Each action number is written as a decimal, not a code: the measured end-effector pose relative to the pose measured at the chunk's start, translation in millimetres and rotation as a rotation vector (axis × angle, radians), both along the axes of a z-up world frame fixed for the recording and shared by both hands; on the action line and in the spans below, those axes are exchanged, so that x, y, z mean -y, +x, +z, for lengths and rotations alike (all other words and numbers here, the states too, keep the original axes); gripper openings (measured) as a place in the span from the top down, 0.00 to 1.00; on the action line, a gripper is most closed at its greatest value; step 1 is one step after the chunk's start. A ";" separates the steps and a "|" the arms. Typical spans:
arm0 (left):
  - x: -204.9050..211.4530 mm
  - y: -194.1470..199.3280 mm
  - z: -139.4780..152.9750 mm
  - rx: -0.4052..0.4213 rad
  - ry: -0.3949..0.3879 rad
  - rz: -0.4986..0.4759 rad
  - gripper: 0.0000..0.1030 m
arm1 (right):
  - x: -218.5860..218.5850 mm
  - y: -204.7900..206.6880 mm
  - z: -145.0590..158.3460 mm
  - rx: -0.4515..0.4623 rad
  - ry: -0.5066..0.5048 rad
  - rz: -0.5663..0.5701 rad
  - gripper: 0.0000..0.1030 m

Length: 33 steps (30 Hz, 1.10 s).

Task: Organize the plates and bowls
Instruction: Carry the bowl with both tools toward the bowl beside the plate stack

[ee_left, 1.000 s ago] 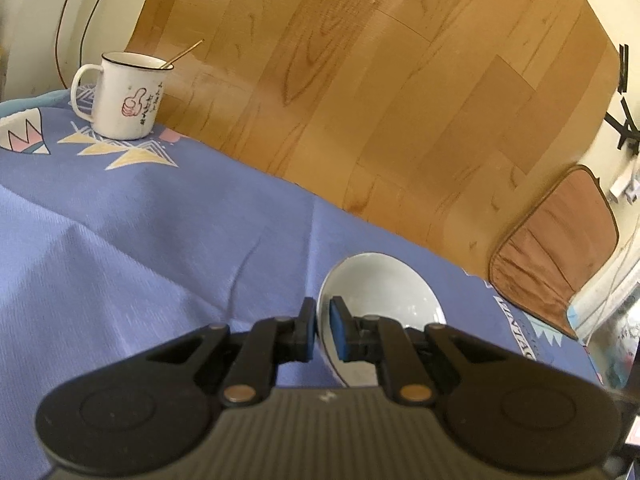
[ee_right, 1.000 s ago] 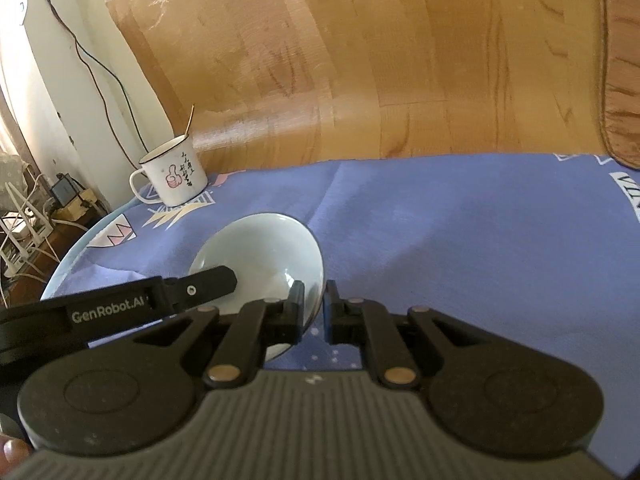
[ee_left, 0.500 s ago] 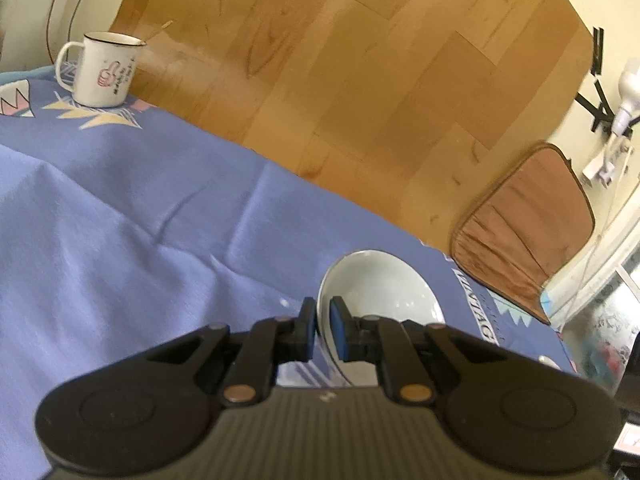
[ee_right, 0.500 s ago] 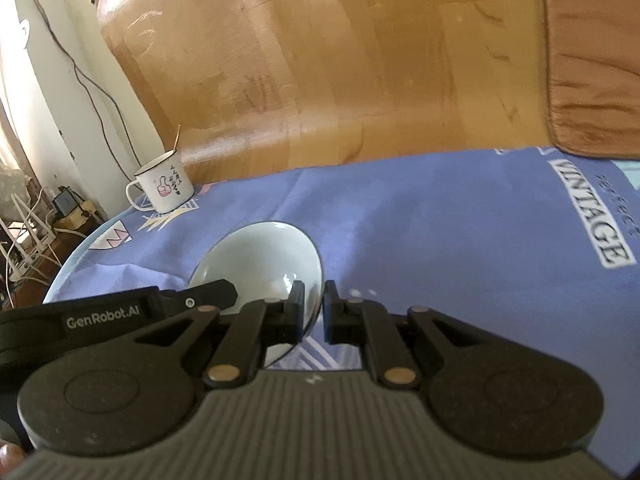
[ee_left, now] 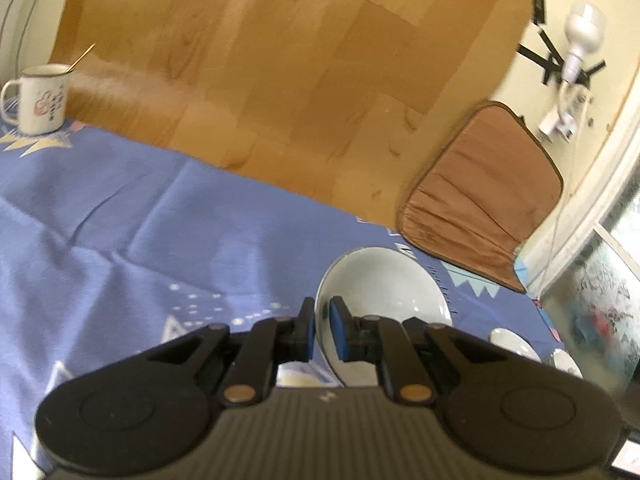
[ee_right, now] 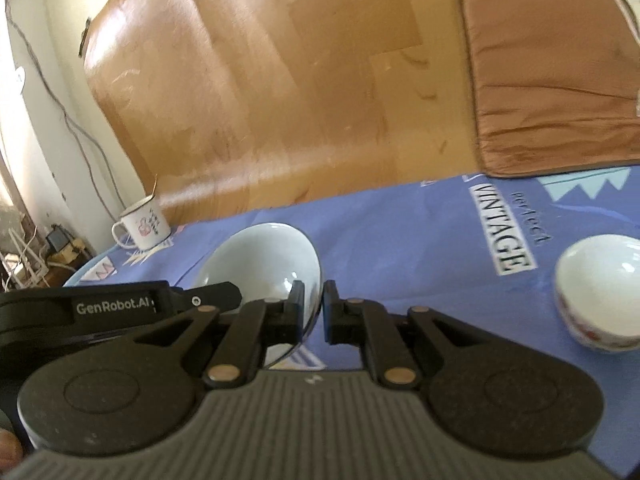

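While both grippers are pinching the same pale bowl (ee_left: pixel 384 292) from opposite sides, we're basically carrying it as a two-handed lift above the blue cloth (ee_left: pixel 120 232).

Going left to right in the left wrist view: the mug (ee_left: pixel 38 98) with a stick poking out sits at the far left edge of the cloth, well away from everything. Lower middle, the left gripper (ee_left: pixel 322 330) has its jaws narrowed right down onto the bowl's rim, one blue pad inside and one outside. At the lower right edge we catch two small white dishes (ee_left: pixel 516 344), partly cut off and blurry.

In the right wrist view: mug (ee_right: pixel 142 226) at mid left again, then the black left gripper body reaching in from the left to the bowl (ee_right: pixel 260 260). The right gripper (ee_right: pixel 313 312) is closed on the rim nearest it, so the bowl hangs tilted between the two tools. Far right, a small white bowl (ee_right: pixel 596 292) with a red pattern low on its side sits on the cloth.

Our guess is the rim-pinch on both sides is there to stop the bowl swinging, and that the white bowl at right is where we're heading to stack or group things. Not sure though.
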State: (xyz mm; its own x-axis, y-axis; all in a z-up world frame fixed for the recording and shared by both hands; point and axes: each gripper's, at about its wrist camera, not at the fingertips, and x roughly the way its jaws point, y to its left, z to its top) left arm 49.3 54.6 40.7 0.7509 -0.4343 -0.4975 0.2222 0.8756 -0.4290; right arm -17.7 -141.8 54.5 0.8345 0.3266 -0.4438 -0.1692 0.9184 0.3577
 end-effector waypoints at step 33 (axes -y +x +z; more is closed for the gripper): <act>209.5 30.8 -1.7 -0.039 0.117 -0.291 0.88 | 157.5 -44.1 -27.9 0.089 -0.007 -0.351 0.86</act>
State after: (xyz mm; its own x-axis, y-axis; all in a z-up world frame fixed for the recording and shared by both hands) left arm 80.0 -154.9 39.0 0.5833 -0.5662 -0.5824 0.4560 0.8216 -0.3421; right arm -61.8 -299.3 26.6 0.9305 0.0111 -0.3660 0.1264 0.9284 0.3494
